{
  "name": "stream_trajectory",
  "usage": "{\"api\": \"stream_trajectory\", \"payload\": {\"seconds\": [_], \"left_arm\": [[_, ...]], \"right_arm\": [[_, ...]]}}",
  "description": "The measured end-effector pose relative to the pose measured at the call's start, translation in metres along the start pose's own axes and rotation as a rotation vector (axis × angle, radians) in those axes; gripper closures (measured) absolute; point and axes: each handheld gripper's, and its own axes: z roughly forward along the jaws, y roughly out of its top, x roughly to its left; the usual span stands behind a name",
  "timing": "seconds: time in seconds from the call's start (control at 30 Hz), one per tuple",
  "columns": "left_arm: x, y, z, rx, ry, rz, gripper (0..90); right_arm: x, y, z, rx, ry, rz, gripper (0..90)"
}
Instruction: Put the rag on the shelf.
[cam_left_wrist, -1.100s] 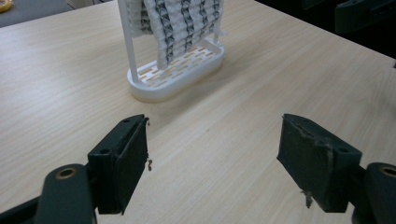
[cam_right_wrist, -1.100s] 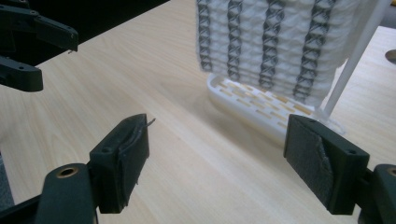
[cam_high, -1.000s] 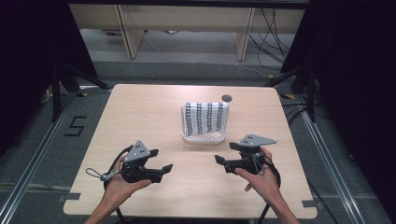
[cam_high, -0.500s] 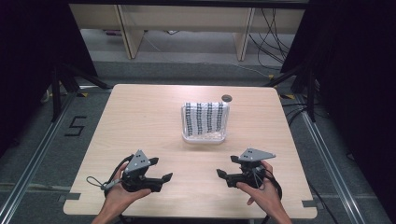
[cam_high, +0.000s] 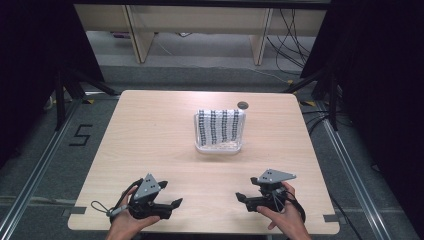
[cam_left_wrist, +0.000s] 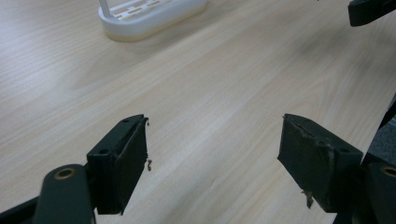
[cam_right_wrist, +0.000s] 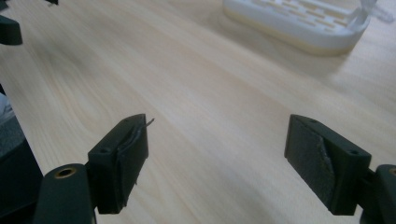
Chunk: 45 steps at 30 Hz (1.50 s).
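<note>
A white slotted rack stands mid-table with a black-and-white patterned cloth draped over its frame. Its base shows at the top of the left gripper view and of the right gripper view. My left gripper is held low at the table's front left, open, with nothing between its jaws. My right gripper is held at the front right, also open and empty. The two point toward each other.
The light wooden table has a small dark round hole near its far edge behind the rack. Metal floor rails run along both sides. A "5" mark is on the floor at left.
Both hands have drawn the grippers back toward the table's front edge, lower in the high view. The jaws stayed open. The rack and cloth have not moved.
</note>
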Motion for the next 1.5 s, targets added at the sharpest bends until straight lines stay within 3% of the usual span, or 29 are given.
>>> {"api": "stream_trajectory", "payload": {"seconds": [0.17, 0.27, 0.33, 0.37, 0.5, 0.67, 0.77, 0.9, 0.93, 1.03, 1.1, 1.23, 1.3, 1.43, 1.47, 1.5], "left_arm": [[-0.007, -0.008, 0.0, -0.002, 0.01, 0.001, 22.6], [-0.008, -0.012, 0.0, 0.039, 0.001, 0.026, 22.3], [-0.011, -0.015, 0.002, 0.026, -0.006, 0.003, 22.1], [-0.01, -0.016, 0.001, 0.043, -0.001, 0.019, 22.1], [-0.012, -0.019, 0.0, 0.057, -0.004, 0.01, 21.5], [-0.014, -0.025, 0.003, 0.082, -0.005, 0.009, 20.8], [-0.015, -0.026, 0.005, 0.083, -0.019, 0.004, 20.4], [-0.011, -0.027, 0.006, 0.092, -0.005, 0.01, 20.3], [-0.011, -0.028, 0.007, 0.09, -0.002, -0.008, 20.2], [-0.011, -0.027, 0.006, 0.094, -0.002, 0.008, 20.2], [-0.011, -0.028, 0.007, 0.09, 0.0, -0.007, 20.2], [-0.011, -0.028, 0.007, 0.087, -0.01, -0.005, 20.2], [-0.011, -0.028, 0.007, 0.085, -0.006, -0.007, 20.2], [-0.01, -0.028, 0.006, 0.087, -0.005, -0.003, 20.2], [-0.01, -0.028, 0.007, 0.082, -0.004, -0.025, 20.2], [-0.009, -0.028, 0.007, 0.09, -0.004, -0.007, 20.2]], "right_arm": [[0.002, -0.009, -0.001, 0.038, -0.002, 0.002, 21.8], [0.002, -0.013, -0.002, 0.041, -0.009, -0.006, 21.5], [0.003, -0.015, -0.003, 0.043, -0.016, -0.012, 21.2], [0.004, -0.017, -0.002, 0.044, -0.003, 0.004, 21.2], [0.006, -0.022, -0.004, 0.062, -0.009, 0.012, 21.2], [0.007, -0.029, -0.003, 0.076, -0.019, -0.016, 21.2], [0.007, -0.029, -0.002, 0.079, -0.025, -0.023, 21.3], [0.006, -0.029, -0.001, 0.08, -0.031, -0.031, 21.2], [0.006, -0.029, -0.001, 0.086, -0.025, -0.022, 21.2], [0.005, -0.03, 0.0, 0.082, -0.031, -0.041, 21.2], [0.005, -0.03, 0.0, 0.083, -0.031, -0.043, 21.2], [0.005, -0.03, 0.0, 0.082, -0.032, -0.038, 21.2], [0.006, -0.029, -0.001, 0.09, -0.031, -0.008, 21.3], [0.003, -0.03, -0.001, 0.075, -0.031, -0.034, 21.3], [0.003, -0.029, -0.001, 0.078, -0.024, -0.027, 21.2], [0.003, -0.029, -0.001, 0.076, -0.022, -0.028, 21.2]]}}
